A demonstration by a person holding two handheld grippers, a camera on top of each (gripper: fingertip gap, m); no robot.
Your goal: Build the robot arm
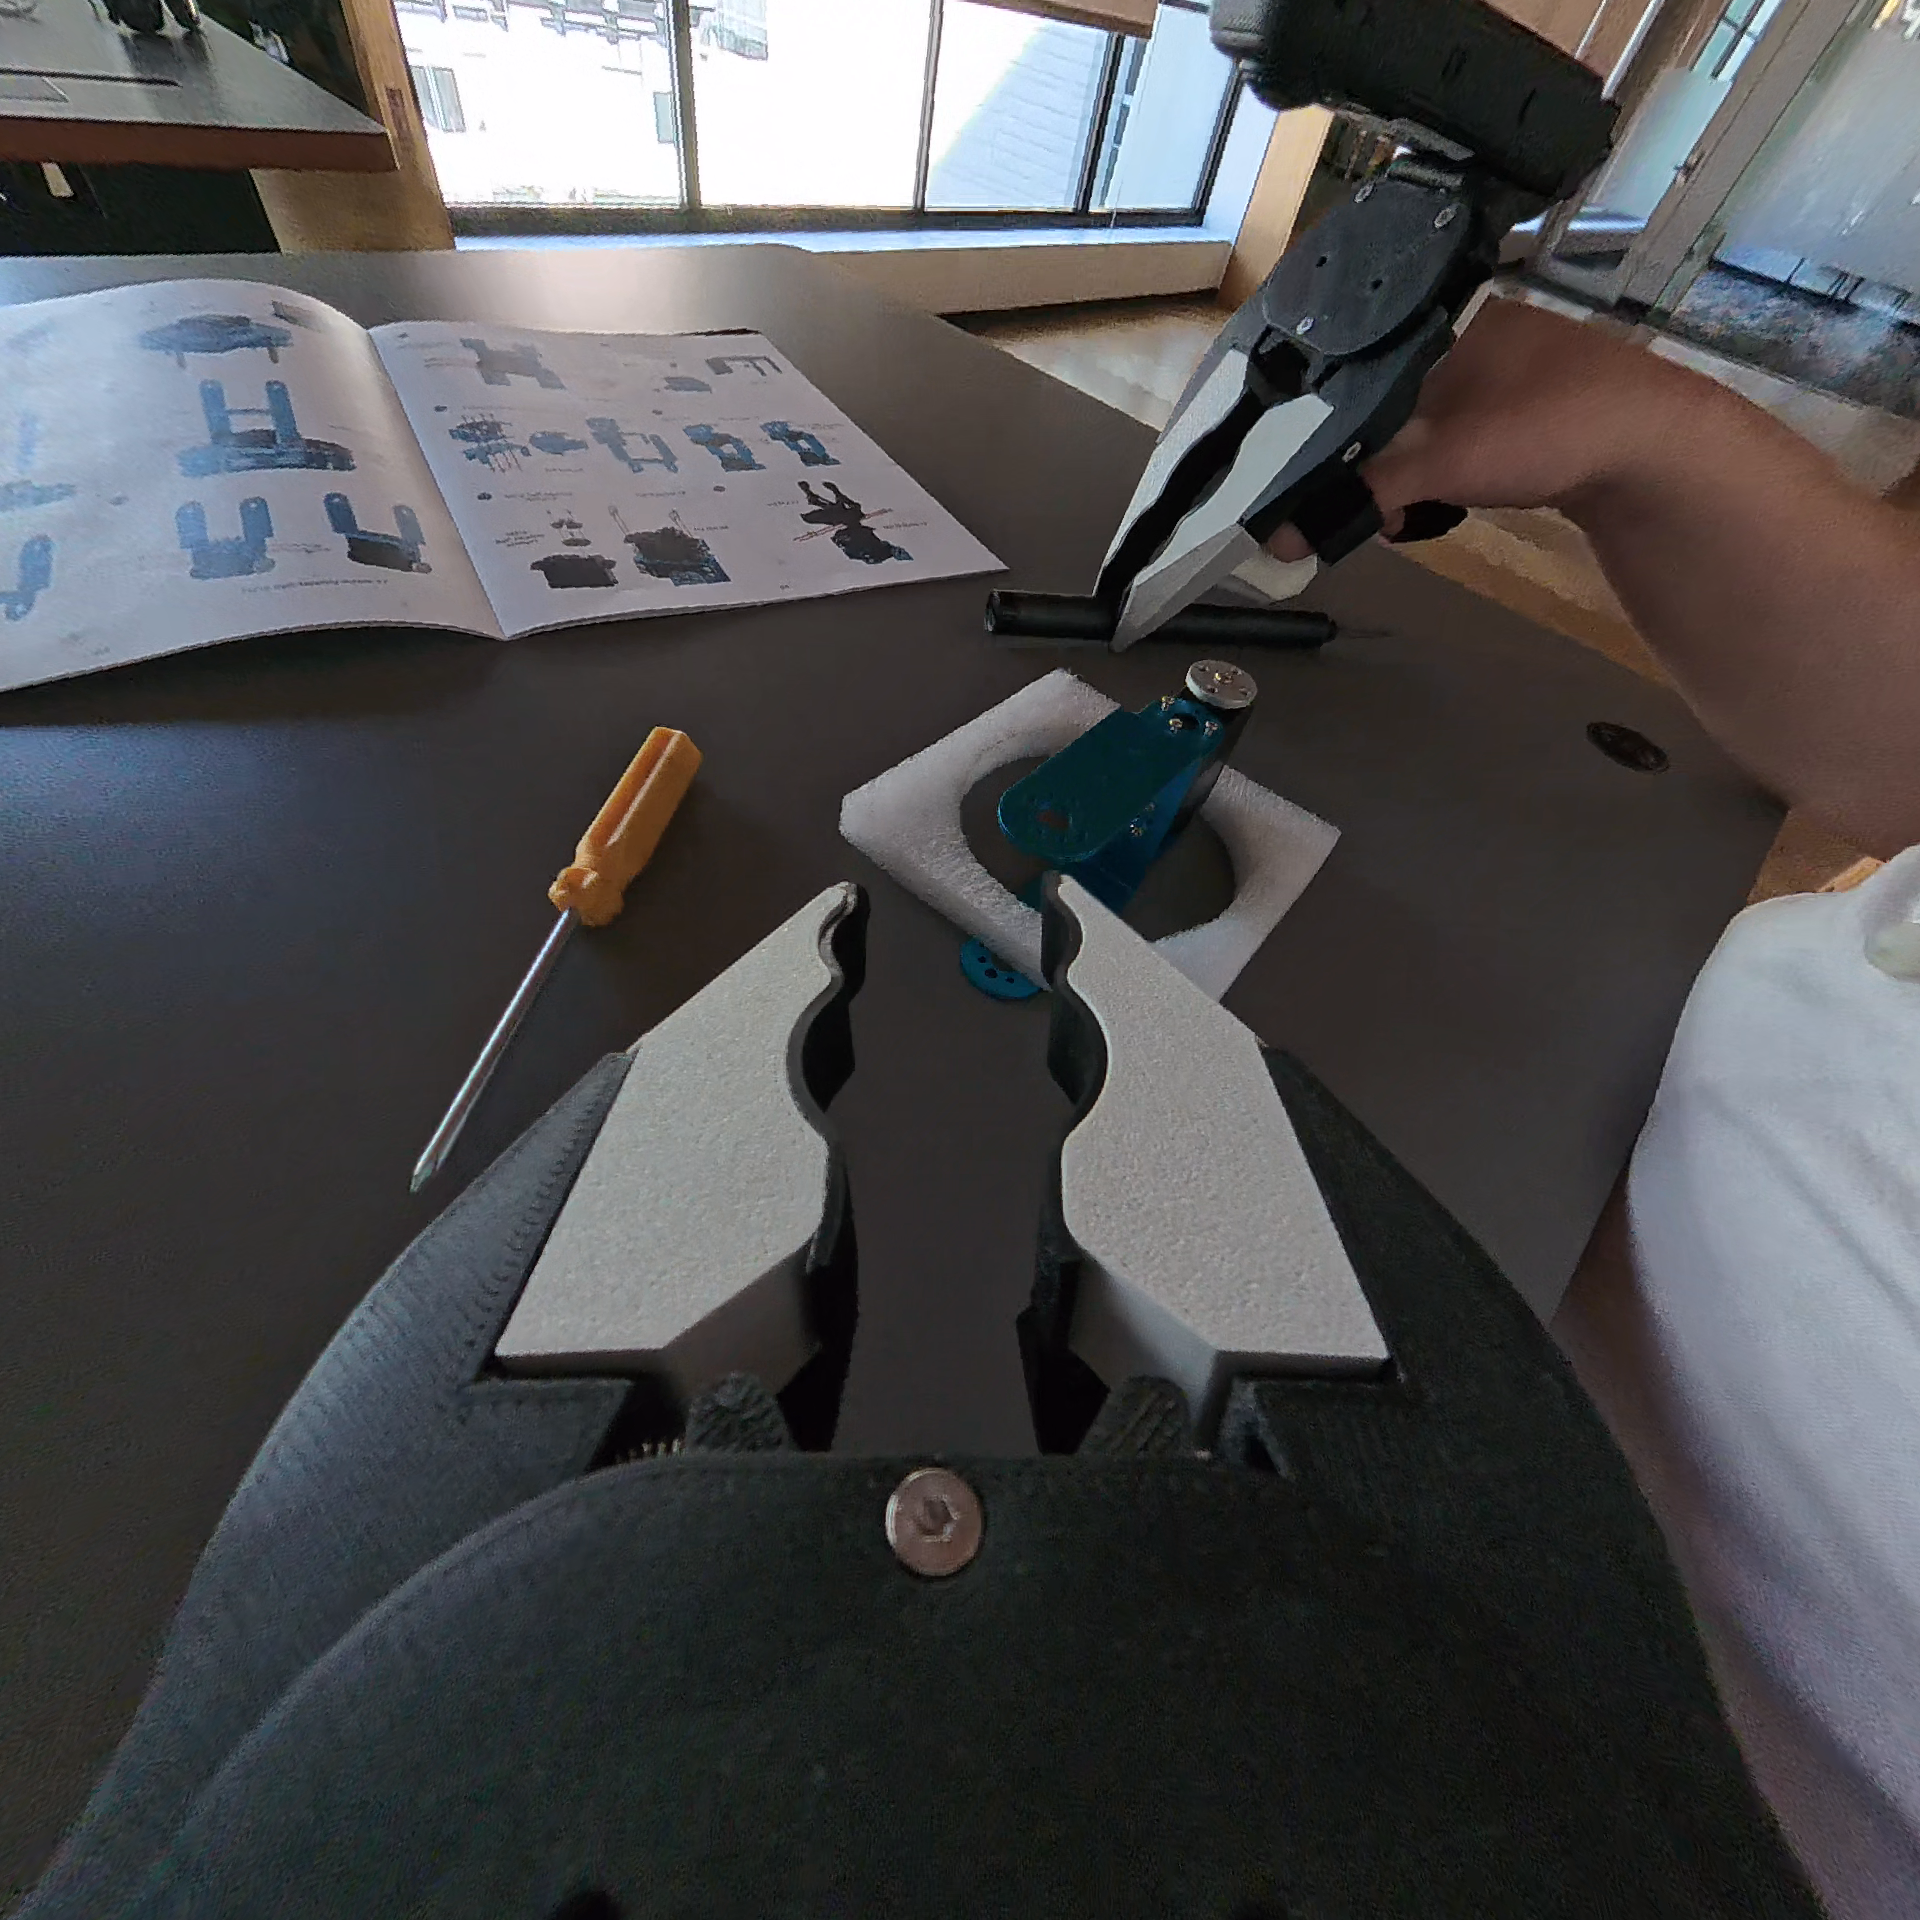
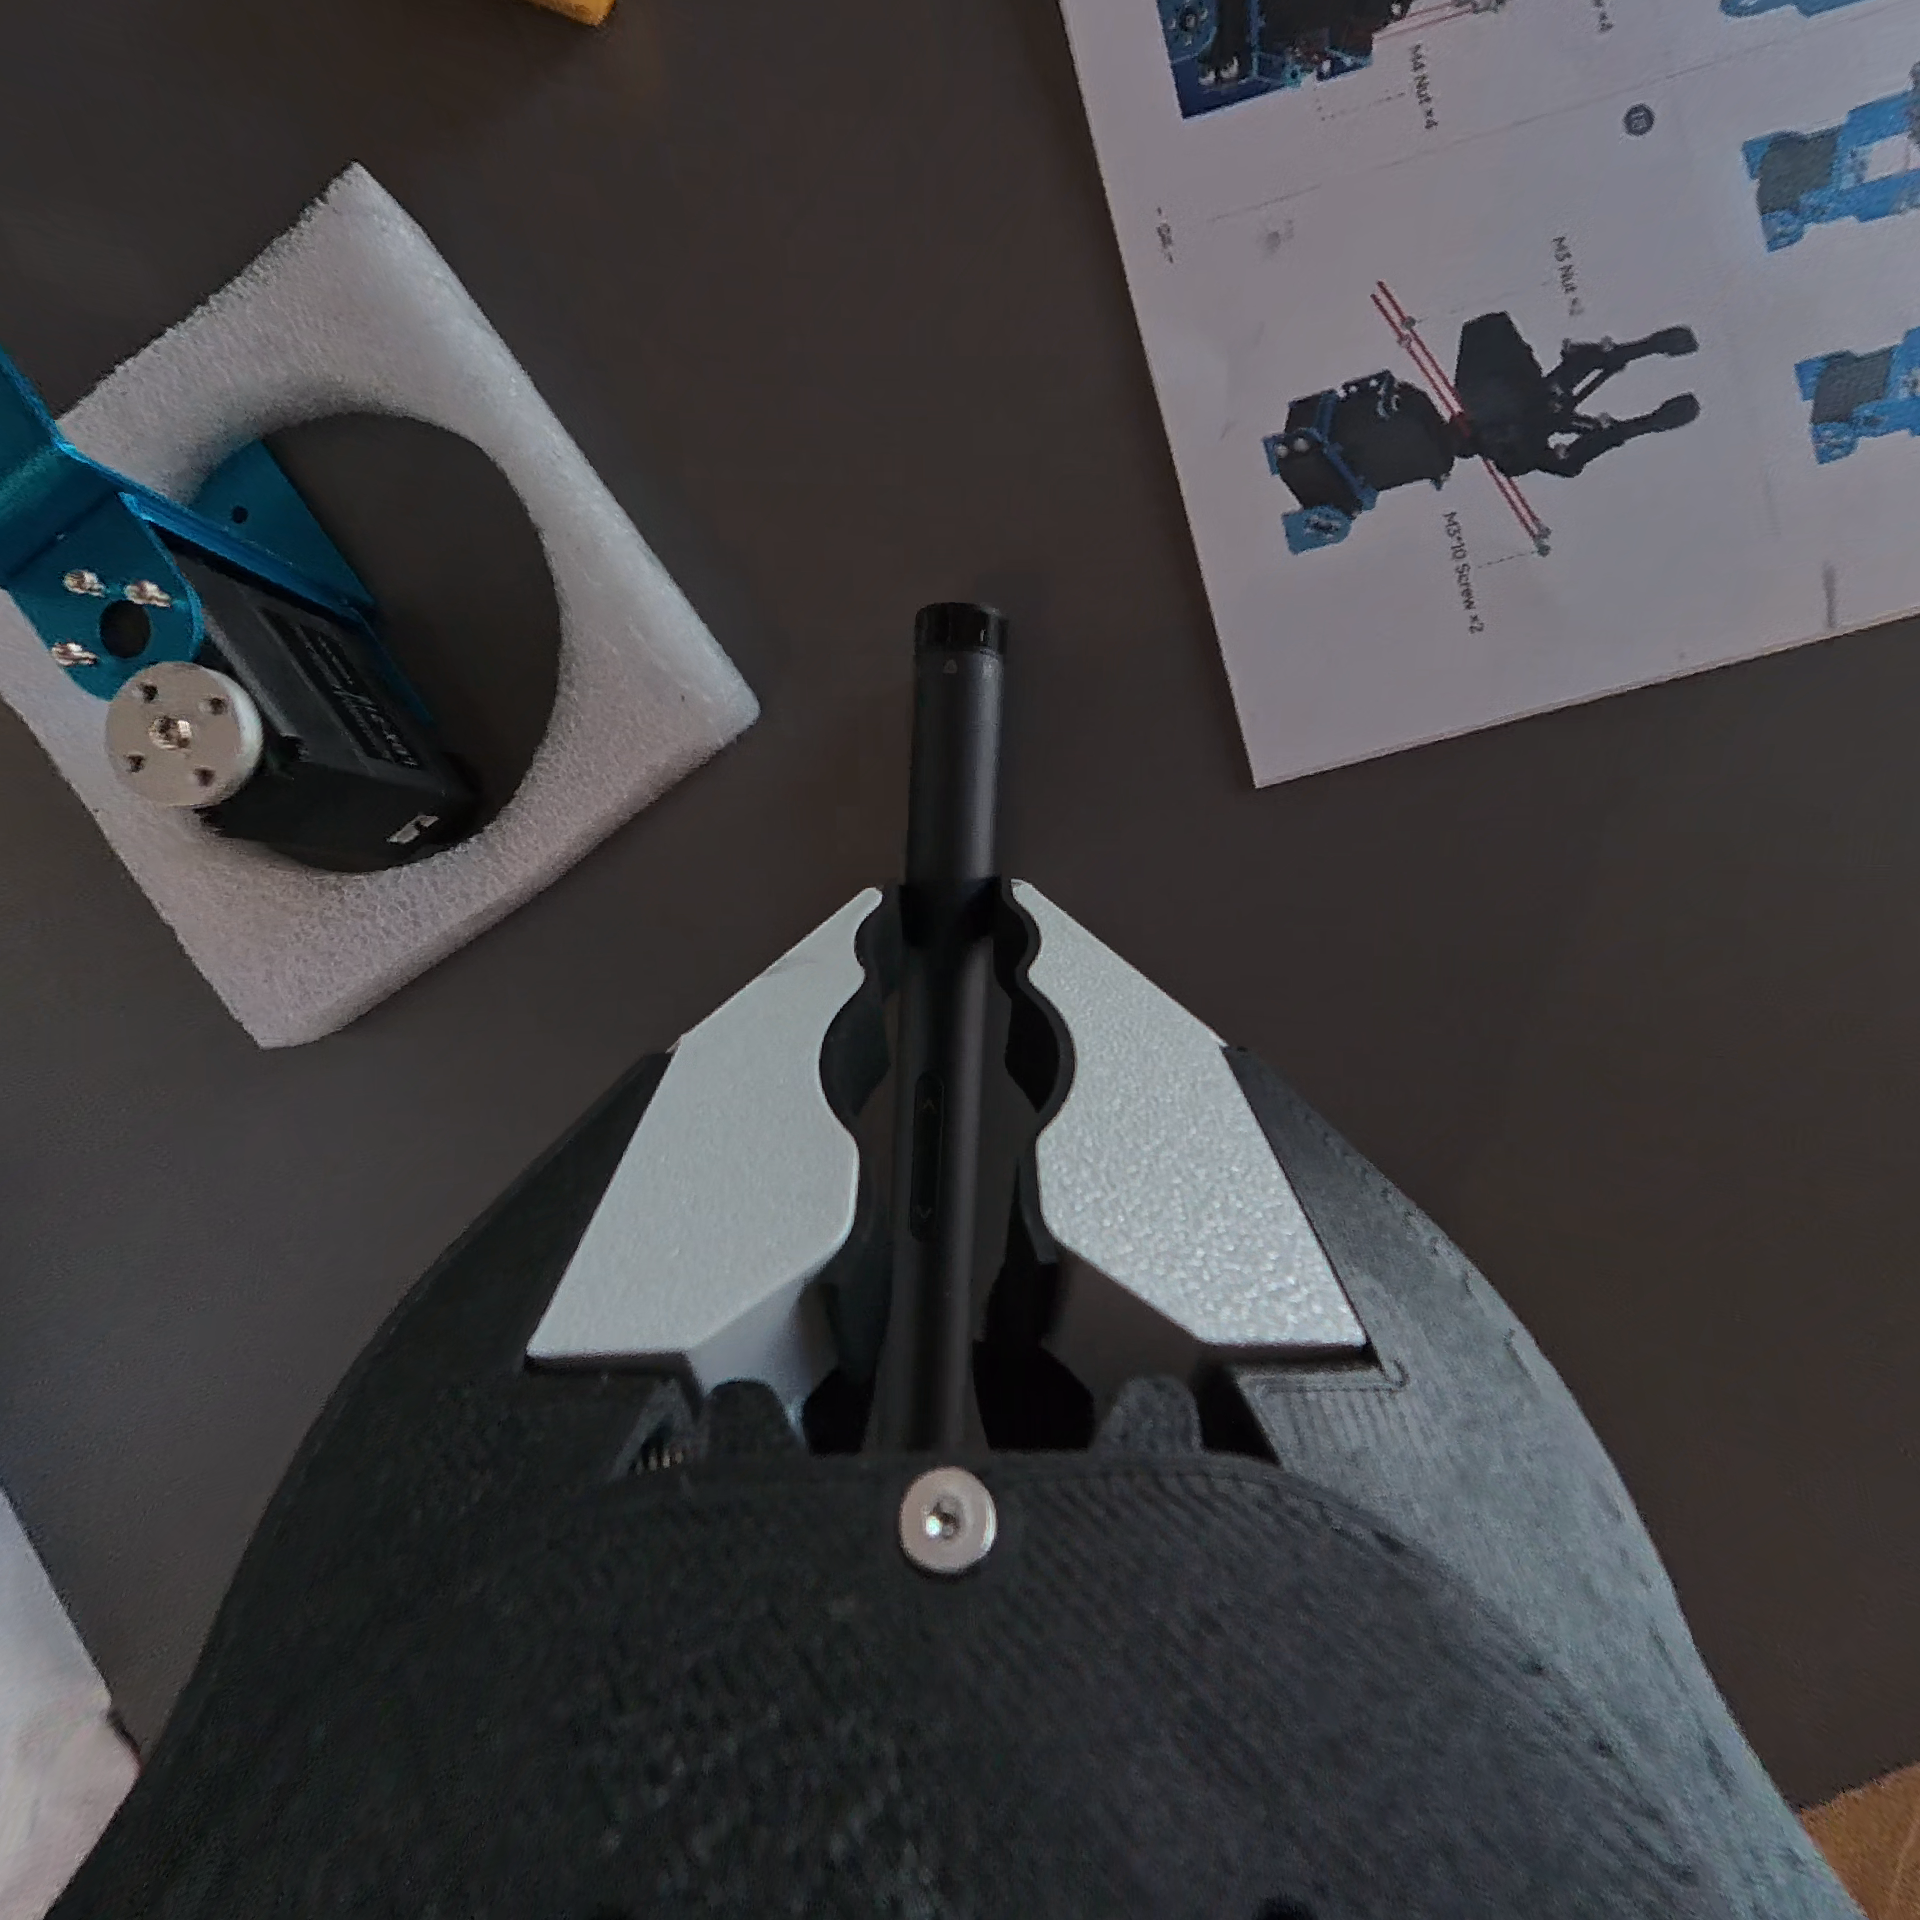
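My left gripper (image 1: 954, 894) is open and empty, low over the dark table (image 1: 312, 935). Its tips are just short of a white foam pad (image 1: 935, 821) with a round hole. A blue metal bracket (image 1: 1101, 790) with a black servo and silver horn (image 1: 1221, 686) rests on the pad. A small blue disc (image 1: 997, 971) lies at the pad's near edge. My right gripper (image 2: 951, 899) is shut on a black pen-shaped tool (image 2: 954, 748) lying on the table; it also shows in the left wrist view (image 1: 1127, 623). The pad (image 2: 343, 914) and servo (image 2: 343, 748) lie left of it.
A yellow-handled screwdriver (image 1: 634, 821) lies left of the pad. An open instruction booklet (image 1: 416, 468) lies at the back left; its corner (image 2: 1507, 364) is right of the tool. A person's forearm (image 1: 1662, 520) and white shirt (image 1: 1818, 1247) fill the right side. The table edge is behind. Some 20 cm of space lies between my two pairs of fingers. To the blue metal bracket (image 1: 1101, 790): left tips about 5 cm, right tips about 15 cm. The small blue disc (image 1: 997, 971) is closer to my left gripper, around 7 cm from its tips; the right tips are 15 cm off.
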